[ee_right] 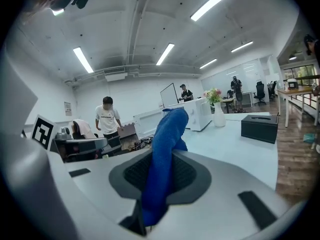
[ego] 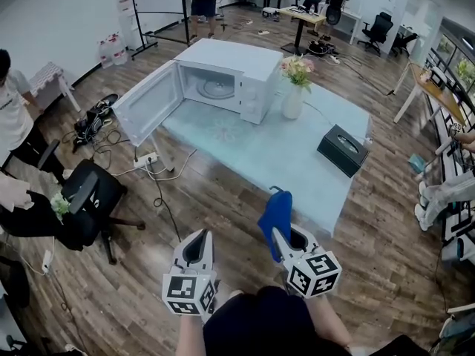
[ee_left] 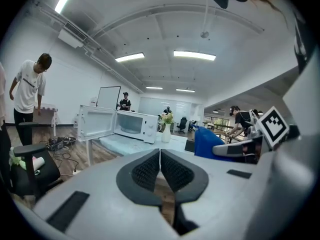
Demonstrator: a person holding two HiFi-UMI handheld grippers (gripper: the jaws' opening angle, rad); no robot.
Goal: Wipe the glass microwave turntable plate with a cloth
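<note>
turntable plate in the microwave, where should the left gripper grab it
Probably its front rim, reached straight through the open front: the turntable plate lies flat inside the microwave, walled on every other side. The left gripper is shut, so open it first.

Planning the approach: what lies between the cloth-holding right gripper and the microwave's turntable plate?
Head view shows wood floor, then bare tabletop before the turntable plate; the microwave door stands open.

wood floor [ego: 223, 221], white walls [ego: 59, 13], black office chair [ego: 93, 199]
</note>
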